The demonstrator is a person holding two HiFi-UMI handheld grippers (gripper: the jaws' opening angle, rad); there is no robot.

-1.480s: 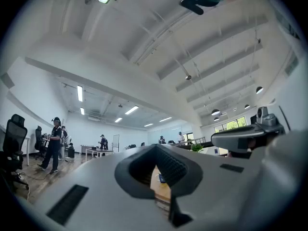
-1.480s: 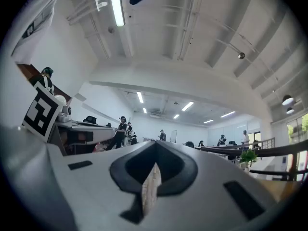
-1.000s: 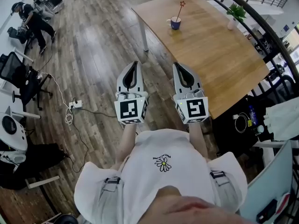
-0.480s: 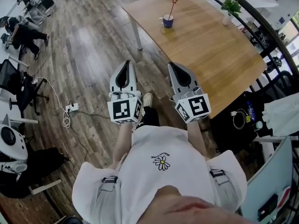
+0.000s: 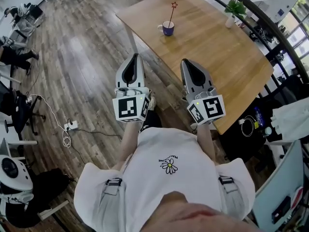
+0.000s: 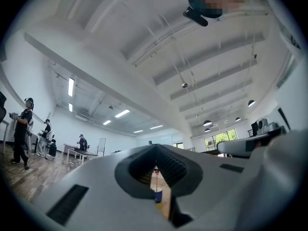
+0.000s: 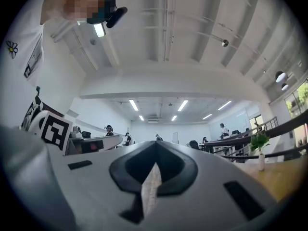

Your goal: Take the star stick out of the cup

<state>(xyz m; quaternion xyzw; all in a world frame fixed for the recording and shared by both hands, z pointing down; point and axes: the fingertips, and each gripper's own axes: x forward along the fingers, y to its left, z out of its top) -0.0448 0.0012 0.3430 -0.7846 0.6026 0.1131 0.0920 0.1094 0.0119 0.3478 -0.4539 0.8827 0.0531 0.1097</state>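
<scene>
A person in a white shirt holds two grippers out over the wooden floor beside a long edge of a wooden bench. The left gripper is clenched and empty, its tips meeting ahead of the camera. The right gripper is likewise clenched on nothing, hanging just over the bench's near long edge. The blue cup stands upright on the bench near its far end, well apart from both grippers, with the star stick leaning in it, its red star at the top. In the left gripper view, cup and stick show through the gap below the closed tips. A potted plant stands by the bench's far right edge
</scene>
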